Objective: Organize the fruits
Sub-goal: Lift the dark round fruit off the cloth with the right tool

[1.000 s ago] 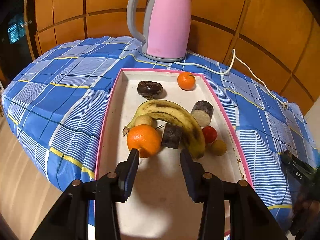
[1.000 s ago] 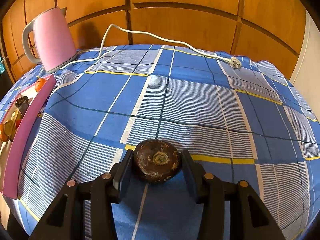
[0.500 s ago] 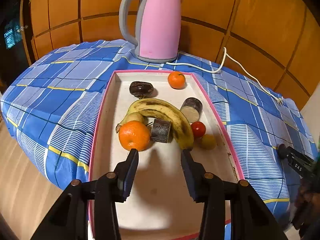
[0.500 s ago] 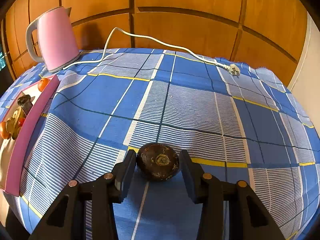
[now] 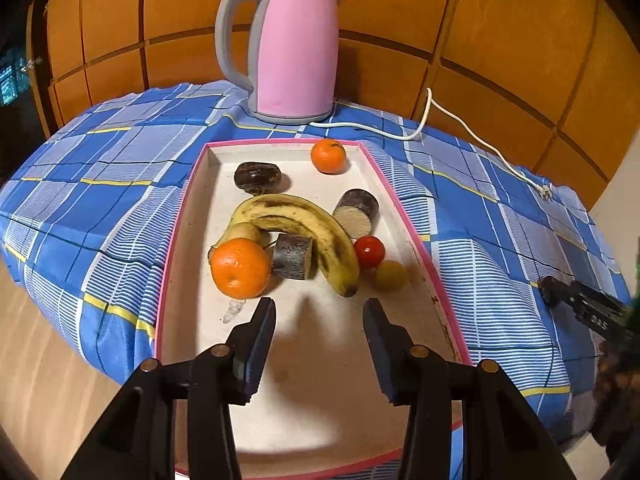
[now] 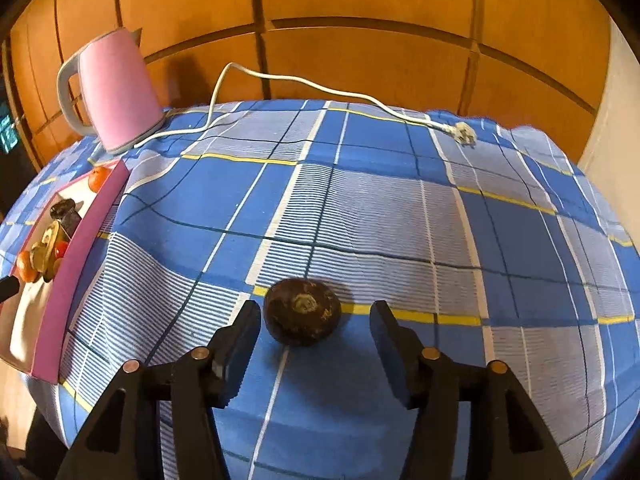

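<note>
a pink kettle (image 5: 296,48) stands on the blue checked cloth (image 6: 360,208), its white cord (image 6: 304,80) trailing unplugged.

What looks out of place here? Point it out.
The dark round fruit sits alone on the blue checked tablecloth, outside the pink-rimmed tray that holds the other fruit. The right claw has just been opening; the fruit lies between its pads, ungripped.

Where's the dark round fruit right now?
Right wrist view: the dark fruit lies on the blue cloth, outside the tray, between the right gripper's just-opened fingers, untouched.
</note>
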Action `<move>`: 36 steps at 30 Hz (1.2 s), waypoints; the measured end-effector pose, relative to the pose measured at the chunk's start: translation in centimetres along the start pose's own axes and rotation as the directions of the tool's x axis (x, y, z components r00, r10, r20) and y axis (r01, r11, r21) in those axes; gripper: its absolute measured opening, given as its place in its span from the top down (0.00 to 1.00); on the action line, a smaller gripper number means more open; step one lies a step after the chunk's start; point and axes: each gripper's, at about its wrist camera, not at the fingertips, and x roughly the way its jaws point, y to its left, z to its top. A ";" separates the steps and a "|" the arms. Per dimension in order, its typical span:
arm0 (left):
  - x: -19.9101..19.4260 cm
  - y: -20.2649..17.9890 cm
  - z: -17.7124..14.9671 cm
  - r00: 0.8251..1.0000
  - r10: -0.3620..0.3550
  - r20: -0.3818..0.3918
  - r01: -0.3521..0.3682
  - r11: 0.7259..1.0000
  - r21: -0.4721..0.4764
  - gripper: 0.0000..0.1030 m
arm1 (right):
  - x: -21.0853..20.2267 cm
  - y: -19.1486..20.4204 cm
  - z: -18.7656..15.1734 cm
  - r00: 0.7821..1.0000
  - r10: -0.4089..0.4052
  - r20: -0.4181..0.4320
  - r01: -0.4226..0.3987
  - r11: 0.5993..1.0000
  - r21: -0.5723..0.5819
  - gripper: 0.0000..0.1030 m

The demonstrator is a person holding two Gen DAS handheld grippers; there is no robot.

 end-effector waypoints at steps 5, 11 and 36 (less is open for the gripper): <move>-0.2 0.1 -0.1 1.000 -0.003 0.000 0.003 1.000 0.001 0.53 | 1.8 1.1 1.0 0.999 0.005 -0.039 -0.006 0.999 -0.041 0.44; -0.1 0.2 -0.3 1.000 -0.007 -0.008 0.007 1.000 -0.002 0.52 | 1.9 1.3 0.6 0.999 -0.031 -0.029 0.030 0.998 -0.058 0.56; -0.6 0.4 -0.3 1.000 -0.001 0.000 0.001 1.000 -0.003 0.52 | 0.8 0.6 -0.4 0.998 0.026 -0.056 -0.026 1.000 -0.001 0.56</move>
